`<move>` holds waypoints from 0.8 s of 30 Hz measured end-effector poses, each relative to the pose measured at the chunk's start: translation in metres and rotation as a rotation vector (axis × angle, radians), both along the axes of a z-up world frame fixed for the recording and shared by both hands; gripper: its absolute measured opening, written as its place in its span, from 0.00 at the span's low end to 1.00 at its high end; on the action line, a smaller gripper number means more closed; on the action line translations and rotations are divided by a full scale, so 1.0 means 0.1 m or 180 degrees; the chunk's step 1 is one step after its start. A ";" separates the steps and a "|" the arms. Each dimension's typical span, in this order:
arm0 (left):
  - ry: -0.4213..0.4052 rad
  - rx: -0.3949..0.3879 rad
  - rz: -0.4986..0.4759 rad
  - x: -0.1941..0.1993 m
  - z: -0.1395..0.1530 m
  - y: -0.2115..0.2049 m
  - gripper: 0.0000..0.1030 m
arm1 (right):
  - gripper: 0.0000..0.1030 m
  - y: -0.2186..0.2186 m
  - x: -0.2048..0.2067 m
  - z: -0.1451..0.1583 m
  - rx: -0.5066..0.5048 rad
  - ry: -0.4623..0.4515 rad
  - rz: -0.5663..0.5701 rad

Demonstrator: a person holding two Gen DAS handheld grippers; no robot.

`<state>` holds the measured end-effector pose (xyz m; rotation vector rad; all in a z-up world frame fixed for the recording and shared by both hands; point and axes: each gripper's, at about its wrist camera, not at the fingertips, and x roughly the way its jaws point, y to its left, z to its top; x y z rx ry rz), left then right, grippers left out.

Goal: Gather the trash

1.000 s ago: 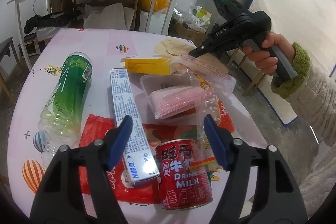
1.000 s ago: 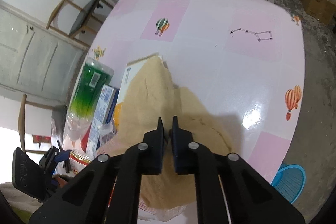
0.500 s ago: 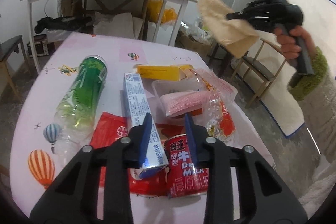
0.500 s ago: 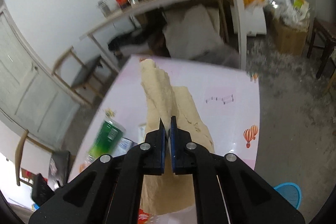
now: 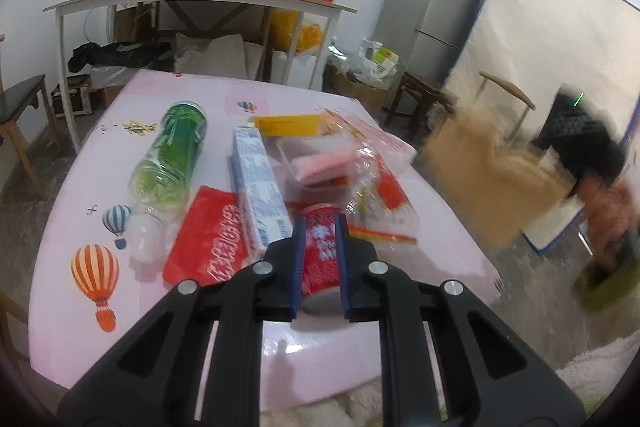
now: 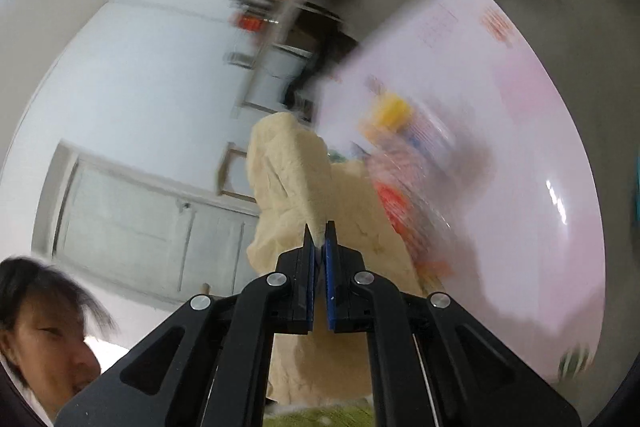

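On the pink table point(image 5: 60, 211), going left to right, lie one green plastic bottle point(image 5: 172, 155), one red flat packet point(image 5: 212, 243), one long blue and white box point(image 5: 258, 183), one red milk can point(image 5: 322, 251), one yellow box point(image 5: 288, 125) farther back, and one clear tray with a pink thing inside point(image 5: 320, 167) in crinkly clear wrap. The trash sits in the middle and right part of the table. The left side and the near edge are bare.

The left gripper point(image 5: 320, 223) is closing, with the can between its blue pads, which look close to its sides.

The right gripper point(image 6: 319, 233) is pinched tight on one tan paper towel point(image 6: 292, 171). It hangs in the air past the table's right edge, over the floor.
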<state>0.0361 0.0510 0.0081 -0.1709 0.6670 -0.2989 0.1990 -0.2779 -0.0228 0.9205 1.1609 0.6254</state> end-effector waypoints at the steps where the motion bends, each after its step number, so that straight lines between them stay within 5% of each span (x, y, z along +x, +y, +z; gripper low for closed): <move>1: 0.0005 0.0013 -0.0071 -0.03 0.00 -0.06 0.13 | 0.05 -0.01 -0.05 -0.21 -0.0281 0.0105 -0.0043; 5: -0.0001 0.0103 -0.0444 -0.10 -0.05 -0.43 0.13 | 0.05 -0.02 -0.14 -0.60 -0.0829 0.0307 -0.0065; 9: 0.0094 0.0181 -0.0929 -0.07 -0.24 -0.97 0.13 | 0.05 0.10 -0.14 -0.61 -0.1439 0.0186 0.0141; 20: 0.0512 0.0247 -0.1282 0.26 -0.68 -1.55 0.13 | 0.06 0.08 -0.06 -0.73 -0.1279 0.0285 0.0325; 22: 0.0599 0.0322 -0.1303 0.36 -0.80 -1.64 0.13 | 0.11 0.06 -0.05 -0.72 -0.1161 0.0314 0.0358; 24: 0.0673 0.0421 -0.1311 0.42 -0.91 -1.73 0.13 | 0.30 0.03 -0.03 -0.68 -0.1053 0.0322 0.0375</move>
